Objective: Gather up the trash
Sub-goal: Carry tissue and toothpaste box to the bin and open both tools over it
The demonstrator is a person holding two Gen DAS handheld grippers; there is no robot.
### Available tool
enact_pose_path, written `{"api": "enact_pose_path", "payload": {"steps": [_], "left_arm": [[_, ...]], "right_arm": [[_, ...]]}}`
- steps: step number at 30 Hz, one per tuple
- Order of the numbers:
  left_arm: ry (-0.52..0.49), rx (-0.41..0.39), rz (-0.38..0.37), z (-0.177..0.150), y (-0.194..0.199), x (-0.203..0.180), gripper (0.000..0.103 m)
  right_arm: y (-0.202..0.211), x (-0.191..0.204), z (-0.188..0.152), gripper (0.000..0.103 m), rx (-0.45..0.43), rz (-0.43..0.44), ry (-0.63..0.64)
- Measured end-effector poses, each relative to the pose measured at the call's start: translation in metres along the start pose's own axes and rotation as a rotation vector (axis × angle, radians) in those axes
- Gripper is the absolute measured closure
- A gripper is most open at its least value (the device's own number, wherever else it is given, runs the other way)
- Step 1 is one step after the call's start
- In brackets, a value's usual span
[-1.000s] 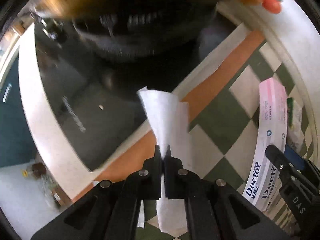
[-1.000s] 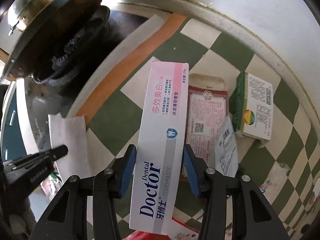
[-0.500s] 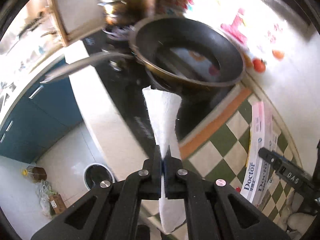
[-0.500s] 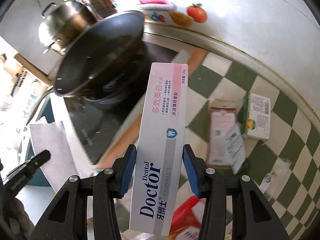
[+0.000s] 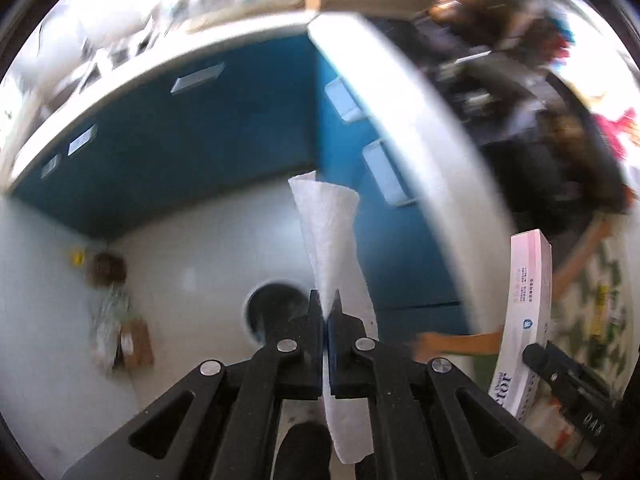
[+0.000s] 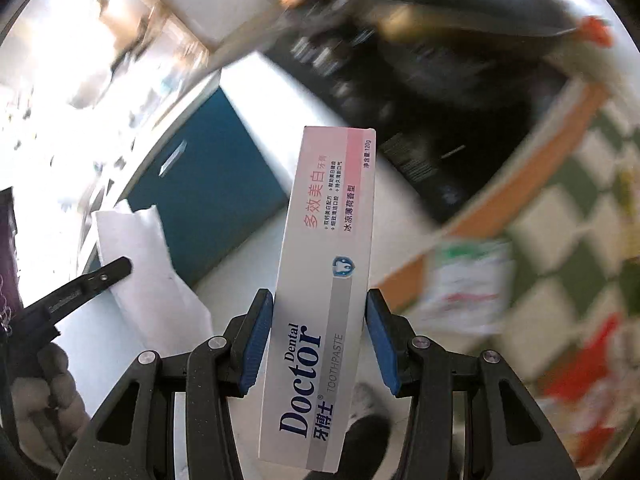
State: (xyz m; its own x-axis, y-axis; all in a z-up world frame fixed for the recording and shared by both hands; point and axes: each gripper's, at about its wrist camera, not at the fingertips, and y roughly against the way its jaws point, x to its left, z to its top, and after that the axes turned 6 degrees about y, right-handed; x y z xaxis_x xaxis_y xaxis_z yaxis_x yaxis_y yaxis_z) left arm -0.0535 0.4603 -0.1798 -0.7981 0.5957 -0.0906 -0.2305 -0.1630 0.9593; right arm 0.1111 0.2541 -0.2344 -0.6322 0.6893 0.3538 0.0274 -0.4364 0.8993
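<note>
My left gripper (image 5: 326, 300) is shut on a white paper tissue (image 5: 332, 240), held in the air past the counter's edge above the floor. A round dark trash bin (image 5: 276, 308) stands on the floor just behind the fingertips. My right gripper (image 6: 318, 312) is shut on a pink and white toothpaste box (image 6: 328, 264), also lifted off the counter. The box shows at the right of the left wrist view (image 5: 528, 320). The tissue (image 6: 140, 264) and the left gripper's finger (image 6: 80, 286) show at the left of the right wrist view.
Blue cabinet fronts (image 5: 200, 148) run under a white counter edge (image 5: 420, 152). A black stove with a pan (image 6: 440, 32) sits on the counter. The checkered cloth (image 6: 568, 216) holds more blurred packaging. A bag and a box (image 5: 120, 336) stand on the floor.
Both grippers have swung away from the counter, toward the floor and cabinets, each keeping its hold. The trash bin is now close under the left gripper.
</note>
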Motion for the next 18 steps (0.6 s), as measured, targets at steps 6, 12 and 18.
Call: {"api": "enact_pose_path", "payload": {"steps": [6, 12, 18], "left_arm": [[0.142, 0.235, -0.009, -0.017, -0.185, 0.098, 0.103], [0.236, 0.425, -0.052, -0.056, -0.383, 0.174, 0.103], [0.235, 0.572, -0.089, -0.097, -0.52, 0.198, 0.103]], "right_arm": [[-0.199, 0.037, -0.049, 0.054, 0.198, 0.015, 0.002], [-0.41, 0.01, -0.108, 0.054, 0.398, 0.073, -0.033], [-0.56, -0.019, -0.143, 0.054, 0.527, 0.058, 0.01]]}}
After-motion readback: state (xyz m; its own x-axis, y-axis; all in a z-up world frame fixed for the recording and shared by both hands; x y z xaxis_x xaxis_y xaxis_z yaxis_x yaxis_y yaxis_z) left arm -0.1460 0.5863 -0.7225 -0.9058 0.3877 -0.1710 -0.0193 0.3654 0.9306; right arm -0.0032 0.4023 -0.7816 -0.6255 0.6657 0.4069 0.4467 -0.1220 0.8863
